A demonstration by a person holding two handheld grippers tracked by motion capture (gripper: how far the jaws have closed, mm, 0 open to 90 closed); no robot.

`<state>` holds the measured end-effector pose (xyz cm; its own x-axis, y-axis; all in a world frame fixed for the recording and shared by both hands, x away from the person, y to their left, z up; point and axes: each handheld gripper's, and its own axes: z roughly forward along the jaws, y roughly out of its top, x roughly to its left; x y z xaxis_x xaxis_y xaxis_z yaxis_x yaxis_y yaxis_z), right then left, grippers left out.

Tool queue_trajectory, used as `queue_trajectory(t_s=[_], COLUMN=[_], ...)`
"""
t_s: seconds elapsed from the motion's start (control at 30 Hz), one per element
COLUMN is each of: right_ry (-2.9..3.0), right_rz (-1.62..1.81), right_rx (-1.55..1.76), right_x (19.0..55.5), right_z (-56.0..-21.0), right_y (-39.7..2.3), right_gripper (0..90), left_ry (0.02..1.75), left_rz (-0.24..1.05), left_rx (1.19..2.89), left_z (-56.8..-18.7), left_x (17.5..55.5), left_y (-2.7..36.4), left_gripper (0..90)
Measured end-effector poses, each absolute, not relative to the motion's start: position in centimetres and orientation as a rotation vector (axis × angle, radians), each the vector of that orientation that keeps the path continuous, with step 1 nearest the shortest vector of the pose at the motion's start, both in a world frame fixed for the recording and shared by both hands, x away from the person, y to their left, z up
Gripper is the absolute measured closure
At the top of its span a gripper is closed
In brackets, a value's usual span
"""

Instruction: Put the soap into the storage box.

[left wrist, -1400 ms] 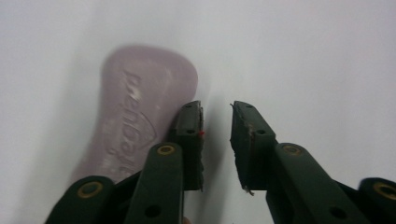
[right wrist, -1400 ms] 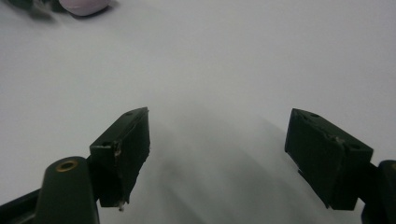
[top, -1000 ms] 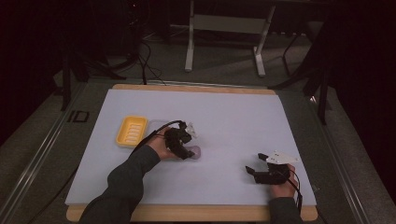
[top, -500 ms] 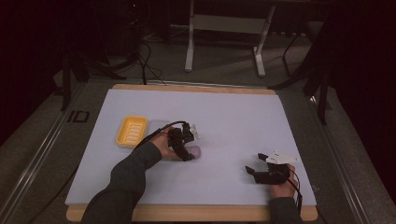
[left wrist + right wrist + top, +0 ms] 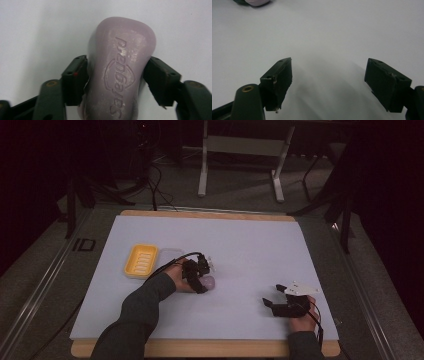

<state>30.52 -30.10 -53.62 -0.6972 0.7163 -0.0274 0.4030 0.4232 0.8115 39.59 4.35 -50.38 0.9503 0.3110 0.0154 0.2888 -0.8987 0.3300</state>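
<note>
High view, layout: white table sheet (image 5: 240, 245) on wooden board; yellow soap dish (image 5: 141, 261) toward left side, empty as far as visible, ridged floor bare.
Left gripper view, grasp: left gripper (image 5: 116, 75) closed on pale purple soap bar (image 5: 120, 75); both pads pressed against bar's long sides near its middle, embossed "Safeguard" face up toward camera, rounded end projecting past jaw tips.
Soap position: at left gripper (image 5: 199, 276) in high view, bar (image 5: 208, 282) visible just right of jaws, near table centre, right of dish and apart from it. Resting on sheet or slightly raised: cannot tell.
Right gripper view, jaws: right gripper (image 5: 328, 85) spread wide, nothing between pads, bare sheet beneath.
Right gripper position: right gripper (image 5: 280, 305) low over sheet near front right, well apart from soap and dish; appears idle.
Task stated: none. Likely goal judged from layout: soap into dish.
Done so far: grasp secured, grip looks centred and square.
Left to do (judgement): lift if not yet lifted, carry left to dish, lower flat onto ridges, release.
Progress estimate: early to middle; pick stage complete, transfer and placement pending.
Risk note: smooth, curved bar sides; possible slip or twist between pads during carry.
</note>
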Motion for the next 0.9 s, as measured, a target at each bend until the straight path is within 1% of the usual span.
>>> queue_trajectory(t_s=[0.13, 0.2, 0.43, 0.63, 0.9], right_ry=[2.311, 2.313, 2.317, 2.318, 2.321], right_rz=[1.171, 1.169, 1.164, 1.164, 1.161], right_rx=[0.960, 0.960, 0.963, 0.962, 0.964], right_x=[30.54, 30.55, 30.57, 30.61, 30.63], right_z=[-53.62, -53.62, -53.62, -53.64, -53.65], right_y=[-30.12, -30.11, -30.09, -30.08, -30.07], right_gripper=[21.8, 21.8, 21.8, 21.8, 21.8], left_ry=[0.465, 0.493, 0.513, 0.537, 0.547], left_rz=[0.092, 0.079, 0.063, 0.055, 0.048], left_rx=[2.782, 2.783, 2.805, 2.871, 2.880], left_z=[-50.30, -50.27, -50.15, -49.98, -49.94], left_x=[39.87, 40.01, 40.23, 40.38, 40.48], left_y=[4.25, 4.25, 4.17, 3.47, 3.40], left_gripper=[46.4, 47.3, 48.6, 49.2, 49.6])
